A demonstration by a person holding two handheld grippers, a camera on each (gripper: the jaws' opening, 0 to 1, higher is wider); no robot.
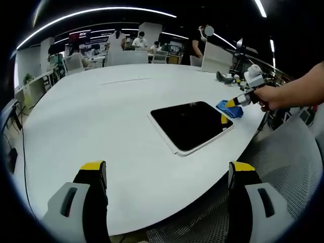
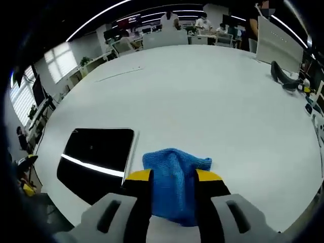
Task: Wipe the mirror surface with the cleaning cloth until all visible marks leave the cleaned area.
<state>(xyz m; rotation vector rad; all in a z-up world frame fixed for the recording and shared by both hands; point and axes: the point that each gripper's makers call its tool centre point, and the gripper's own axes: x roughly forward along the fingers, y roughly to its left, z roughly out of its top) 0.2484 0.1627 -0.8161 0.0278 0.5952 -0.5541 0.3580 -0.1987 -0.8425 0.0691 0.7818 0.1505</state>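
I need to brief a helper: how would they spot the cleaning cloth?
On the big white table, find the dark mirror near its edge. Beside it, the right tongs grip the cleaning cloth, the only bright blue, crumpled thing there.

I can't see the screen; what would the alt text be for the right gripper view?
A hand-held gripper with yellow-tipped jaws clamps a crumpled blue cleaning cloth above a large white round table. Beside the cloth, to its left, a dark rectangular mirror with a white frame lies flat on the table; an office with people sits beyond.

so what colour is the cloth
Blue. The cleaning cloth shows best in the right gripper view, pinched between that gripper's yellow-tipped jaws beside the mirror.
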